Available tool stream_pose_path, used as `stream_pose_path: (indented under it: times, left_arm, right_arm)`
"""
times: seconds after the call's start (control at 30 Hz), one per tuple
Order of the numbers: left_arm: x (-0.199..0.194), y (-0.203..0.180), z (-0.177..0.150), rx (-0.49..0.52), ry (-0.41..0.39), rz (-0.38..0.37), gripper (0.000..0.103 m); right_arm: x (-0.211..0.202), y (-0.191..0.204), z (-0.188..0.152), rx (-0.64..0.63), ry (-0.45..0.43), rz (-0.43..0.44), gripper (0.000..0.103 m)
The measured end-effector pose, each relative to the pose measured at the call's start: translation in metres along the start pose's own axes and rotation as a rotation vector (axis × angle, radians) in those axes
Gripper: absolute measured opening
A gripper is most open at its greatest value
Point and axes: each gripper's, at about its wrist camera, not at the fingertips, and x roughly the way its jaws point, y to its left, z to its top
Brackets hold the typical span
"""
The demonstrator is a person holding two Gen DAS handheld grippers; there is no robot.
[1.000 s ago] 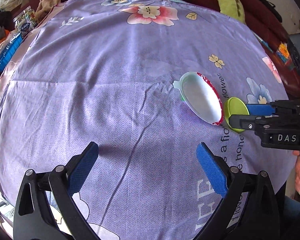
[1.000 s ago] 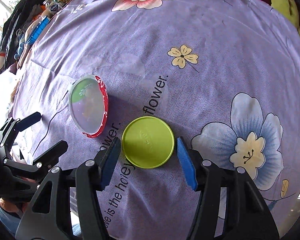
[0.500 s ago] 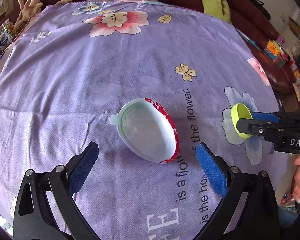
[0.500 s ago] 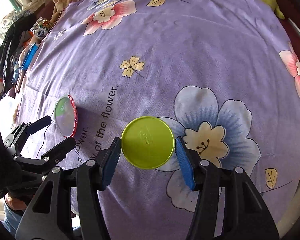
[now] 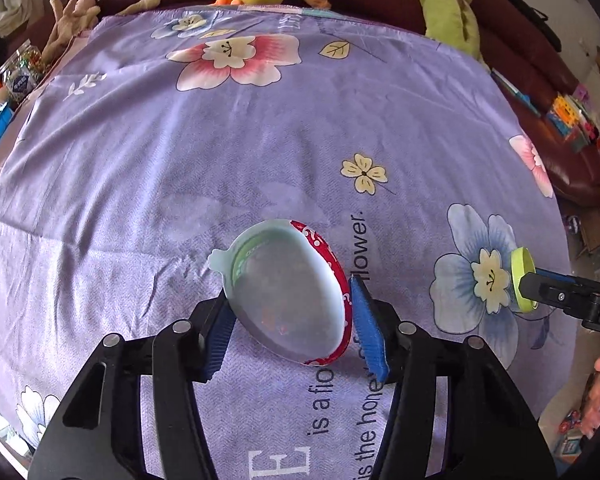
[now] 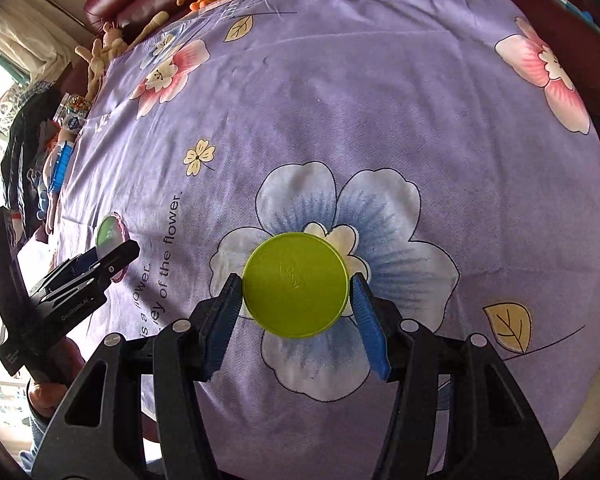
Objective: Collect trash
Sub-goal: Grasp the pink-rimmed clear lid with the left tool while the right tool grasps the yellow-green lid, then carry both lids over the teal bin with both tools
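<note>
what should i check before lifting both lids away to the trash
1. Left gripper closed on the red-rimmed lid: ok, its jaws have just been closing and both pads touch the rim.
2. Right gripper holding the green lid: ok, pinched edge to edge.
3. Red-rimmed lid sits squarely: not ok, it is tilted between the pads.
4. Green lid clear of the purple cloth: cannot tell.
5. Trash bin in view: not ok, none visible.
</note>
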Motion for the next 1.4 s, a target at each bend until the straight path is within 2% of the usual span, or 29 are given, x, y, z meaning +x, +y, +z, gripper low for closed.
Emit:
stream_pose_path:
  times: [0.23,0.73,1.13,1.4]
  left_arm:
    - [-0.01,-0.071,0.011,0.121,-0.015,-0.042,0.056]
    - [-0.006,-0.271,0.005,0.428,-0.003,-0.161,0.056]
    - [0.005,-0.398,-0.015,0.623,0.034,-0.232,0.056]
    - [0.024,-0.463,-0.033,0.744,0.08,-0.264,0.056]
  right_arm:
    - [-0.038,-0.052,-0.01,0.091,-0.081,0.024,0.053]
    - [-0.131,-0.206,-0.061,0.346,-0.293,0.011,0.053]
    - [-0.172,-0.323,-0.115,0.529,-0.379,-0.068,0.053]
    - [-0.176,-0.367,-0.134,0.602,-0.381,-0.064,0.053]
